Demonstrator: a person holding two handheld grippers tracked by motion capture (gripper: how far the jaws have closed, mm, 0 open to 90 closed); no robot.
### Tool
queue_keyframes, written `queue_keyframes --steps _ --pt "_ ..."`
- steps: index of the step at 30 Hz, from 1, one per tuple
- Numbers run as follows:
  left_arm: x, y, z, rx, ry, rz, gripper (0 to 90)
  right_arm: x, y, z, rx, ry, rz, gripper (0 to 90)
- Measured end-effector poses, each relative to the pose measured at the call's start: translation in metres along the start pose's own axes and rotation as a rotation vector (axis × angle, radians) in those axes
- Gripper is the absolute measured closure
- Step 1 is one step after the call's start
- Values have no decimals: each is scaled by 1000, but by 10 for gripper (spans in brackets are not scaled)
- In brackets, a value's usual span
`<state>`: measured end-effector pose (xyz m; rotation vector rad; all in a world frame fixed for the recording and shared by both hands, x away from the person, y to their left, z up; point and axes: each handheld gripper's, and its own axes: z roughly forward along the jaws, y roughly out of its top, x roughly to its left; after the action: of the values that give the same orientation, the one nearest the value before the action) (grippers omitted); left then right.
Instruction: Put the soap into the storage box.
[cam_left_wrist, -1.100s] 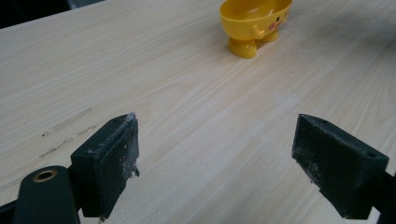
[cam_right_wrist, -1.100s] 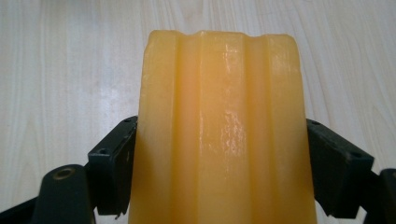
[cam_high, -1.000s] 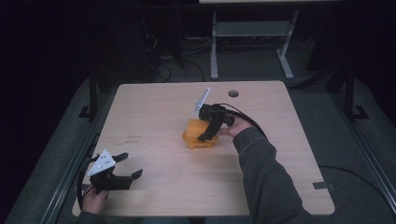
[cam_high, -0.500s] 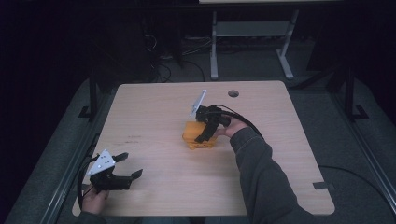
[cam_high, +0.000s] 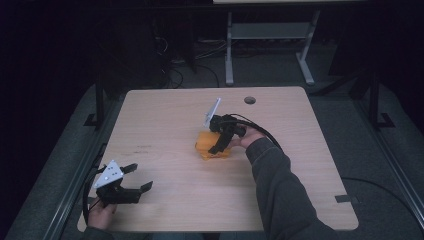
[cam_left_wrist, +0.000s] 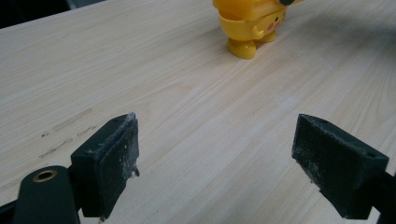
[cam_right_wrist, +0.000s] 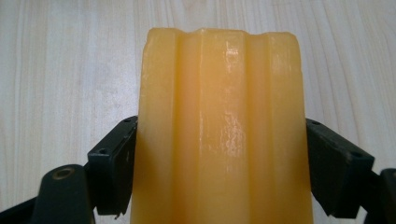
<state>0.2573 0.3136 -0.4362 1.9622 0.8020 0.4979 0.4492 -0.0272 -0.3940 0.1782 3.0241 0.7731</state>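
Right claw (cam_high: 218, 148) down on the yellow toy (cam_high: 206, 150) near the middle of the table (cam_high: 165, 120), jaws set against the toy's two flanks; seen in the right gripper view (cam_right_wrist: 219, 168) with a black pad pressed flush to each side of the ridged, glossy yellow body (cam_right_wrist: 219, 116), pale wood grain beyond it; pinching the toy, then, with no gap on either side; held by a hand (cam_high: 248, 136) in a grey sleeve (cam_high: 280, 190) coming in from the near right edge; grey three-cornered plate tilted up just behind the claw, cable looping off toward the sleeve.

Left claw (cam_high: 136, 178) low at the near left corner of the table, well apart from the toy; jaws spread wide and holding nothing; seen in the left gripper view (cam_left_wrist: 215, 163) as two dusty black pads far apart with bare wood between them; gripped from below by the other hand (cam_high: 100, 212) at the table's edge.

Toy standing on the table on small rounded feet, shown in the left gripper view (cam_left_wrist: 252, 23) as a yellow figure with a pink cheek spot, far off beyond the open jaws; faint scuff marks on the wood to the left of it.
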Motion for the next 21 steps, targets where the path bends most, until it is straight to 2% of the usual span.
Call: queue_keyframes --steps 10,16,21 --pt "0 0 0 2 -2 3 143 1 -1 0 -1 -6 11 196" --pt "0 0 0 2 -2 0 143 -1 -1 0 -5 15 46 179" --pt "0 0 1 6 -3 3 143 0 -2 -1 -3 14 51 174"
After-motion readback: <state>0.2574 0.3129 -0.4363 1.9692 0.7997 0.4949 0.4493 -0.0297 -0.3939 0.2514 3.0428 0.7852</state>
